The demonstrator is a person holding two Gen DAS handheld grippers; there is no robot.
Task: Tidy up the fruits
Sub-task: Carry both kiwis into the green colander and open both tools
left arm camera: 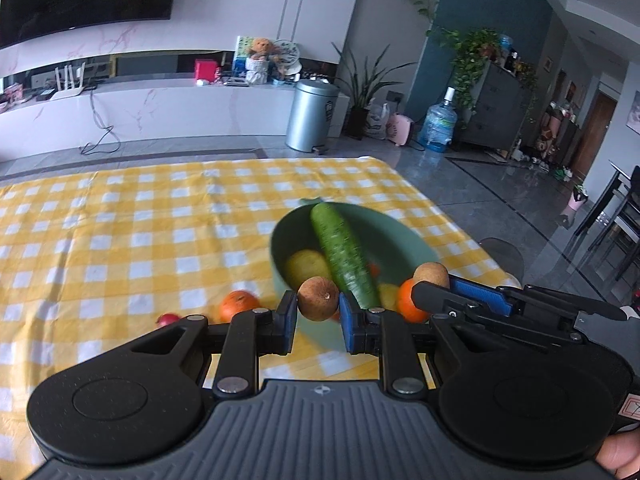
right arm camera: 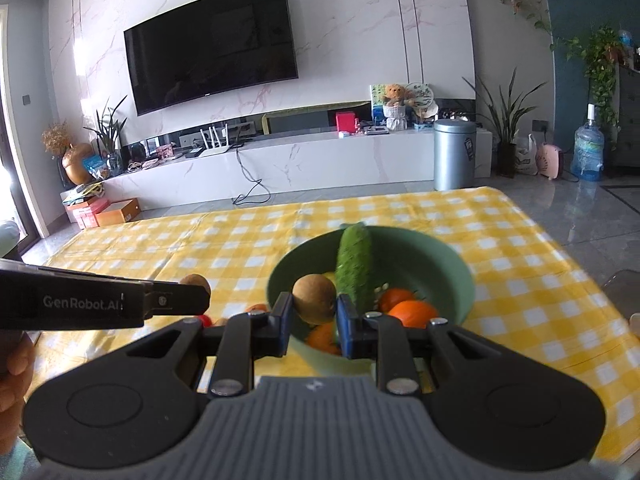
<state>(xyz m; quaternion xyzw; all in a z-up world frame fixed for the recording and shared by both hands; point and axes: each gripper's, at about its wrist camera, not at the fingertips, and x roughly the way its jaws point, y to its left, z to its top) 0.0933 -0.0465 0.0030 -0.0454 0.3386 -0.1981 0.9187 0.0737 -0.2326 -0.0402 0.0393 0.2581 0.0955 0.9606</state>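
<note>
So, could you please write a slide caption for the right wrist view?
Right gripper holds a small round brown fruit above the green bowl of cucumber and oranges.

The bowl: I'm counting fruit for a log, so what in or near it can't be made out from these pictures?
- Bowl bottom: both views, hidden by the cucumber and the gripper fingers.
- Yellow fruit: left wrist view, blurred; kind unclear.
- Red item on the cloth: left wrist view, partly behind the left gripper.
- Oranges: right wrist view, count unclear behind the right gripper.
</note>
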